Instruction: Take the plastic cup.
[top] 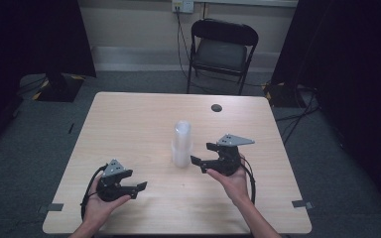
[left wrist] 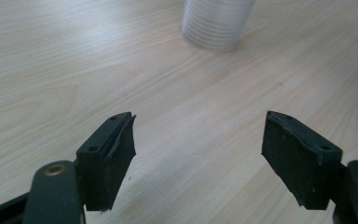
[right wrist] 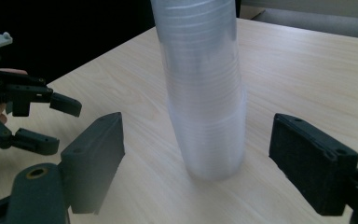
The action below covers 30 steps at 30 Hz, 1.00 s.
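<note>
Two black jaws of the right gripper (right wrist: pixel 196 158) rise at the bottom of the right gripper view, spread wide with a stack of clear plastic cups (right wrist: pixel 204 88) standing upright between and just beyond them. Neither pad touches the stack; bare wood shows on both sides of it, so this gripper holds nothing.

From the high view, the stack of cups (top: pixel 181 144) stands near the middle of the light wooden table (top: pixel 129 124), slightly toward the person's side. The right gripper (top: pixel 202 163) sits just to the right of the stack, held in the person's right hand (top: pixel 230 181), its jaws pointing left at the base of the cups, close to it but apart.

Farther left and nearer the table's front edge, the left gripper (top: pixel 139 189) is held low over the wood in the left hand (top: pixel 99 203), well apart from the cups, jaws pointing right. In the left gripper view its jaws also stand wide apart, with only bare tabletop between them and the bottom of the stack (left wrist: pixel 216 23) farther ahead. It grips nothing.

Beyond the table stands a black folding chair (top: pixel 222 49), and a small dark round spot (top: pixel 216 107) marks the table's far edge.
</note>
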Motion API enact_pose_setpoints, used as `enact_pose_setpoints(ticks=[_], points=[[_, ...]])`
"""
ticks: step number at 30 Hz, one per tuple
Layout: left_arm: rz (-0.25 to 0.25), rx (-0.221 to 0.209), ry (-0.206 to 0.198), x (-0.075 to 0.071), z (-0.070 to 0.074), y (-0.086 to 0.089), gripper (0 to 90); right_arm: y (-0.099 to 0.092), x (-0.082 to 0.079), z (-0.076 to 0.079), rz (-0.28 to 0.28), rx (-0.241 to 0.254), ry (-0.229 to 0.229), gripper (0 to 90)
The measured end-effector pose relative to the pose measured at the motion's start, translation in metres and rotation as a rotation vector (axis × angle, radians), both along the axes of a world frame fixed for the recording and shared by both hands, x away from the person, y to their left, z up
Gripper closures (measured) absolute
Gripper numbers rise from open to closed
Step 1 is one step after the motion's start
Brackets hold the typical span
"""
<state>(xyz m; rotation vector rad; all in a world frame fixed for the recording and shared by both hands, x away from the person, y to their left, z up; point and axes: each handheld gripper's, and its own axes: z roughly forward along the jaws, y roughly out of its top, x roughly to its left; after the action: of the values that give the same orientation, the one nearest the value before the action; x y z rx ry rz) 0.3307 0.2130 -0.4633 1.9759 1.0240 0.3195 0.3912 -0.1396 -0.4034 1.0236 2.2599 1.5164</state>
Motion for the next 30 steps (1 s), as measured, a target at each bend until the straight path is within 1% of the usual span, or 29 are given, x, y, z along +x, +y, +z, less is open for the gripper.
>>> enact_pose_setpoints(ticks=[2, 3, 7, 8, 9, 14, 18, 19, 21, 23, 26, 27, 28, 30], points=[[-0.001, 0.0, 0.0, 0.0, 0.0, 0.0, 25.3, 0.003, 0.002, 0.0, 0.0, -0.003, 0.0, 18.1], [0.0, 0.0, 0.0, 0.0, 0.0, 0.0, 24.8, 0.007, 0.004, 0.001, 0.006, -0.019, -0.005, 17.2], [0.002, 0.002, 0.006, 0.0, 0.0, 0.0, 24.8, 0.014, 0.009, 0.005, 0.007, -0.003, -0.026, 19.1], [0.002, 0.002, 0.006, 0.0, 0.0, 0.0, 24.8, 0.014, 0.009, 0.005, 0.007, -0.003, -0.026, 19.1], [-0.001, 0.009, 0.005, 0.0, 0.0, -0.001, 24.8, 0.018, 0.013, 0.008, 0.006, -0.009, -0.04, 19.1], [-0.009, 0.01, 0.008, 0.0, -0.001, -0.001, 24.8, 0.027, 0.023, 0.011, 0.005, -0.016, -0.042, 19.0], [-0.016, 0.009, 0.006, 0.0, -0.001, -0.002, 24.9, 0.032, 0.031, 0.01, 0.004, -0.003, -0.051, 18.6], [-0.015, 0.007, 0.004, -0.001, -0.001, -0.002, 24.9, 0.033, 0.032, 0.009, -0.003, 0.0, -0.053, 18.7], [-0.015, 0.005, 0.006, -0.001, 0.0, -0.002, 25.0, 0.035, 0.037, 0.008, -0.004, 0.009, -0.047, 18.6], [-0.015, 0.005, 0.005, -0.001, 0.0, -0.002, 25.0, 0.039, 0.04, 0.007, -0.008, 0.001, -0.05, 18.5], [-0.012, 0.004, 0.003, -0.001, 0.0, -0.002, 24.9, 0.042, 0.044, 0.006, -0.005, 0.009, -0.054, 18.4], [-0.012, 0.003, 0.003, -0.001, -0.001, -0.002, 25.0, 0.044, 0.046, 0.006, -0.006, 0.008, -0.053, 18.4], [-0.013, 0.004, 0.007, -0.001, -0.001, -0.002, 25.0, 0.048, 0.049, 0.006, -0.003, -0.004, -0.049, 18.0], [-0.012, 0.006, 0.0, -0.001, -0.001, -0.002, 25.0, 0.052, 0.053, 0.004, -0.003, -0.015, -0.047, 17.7]])
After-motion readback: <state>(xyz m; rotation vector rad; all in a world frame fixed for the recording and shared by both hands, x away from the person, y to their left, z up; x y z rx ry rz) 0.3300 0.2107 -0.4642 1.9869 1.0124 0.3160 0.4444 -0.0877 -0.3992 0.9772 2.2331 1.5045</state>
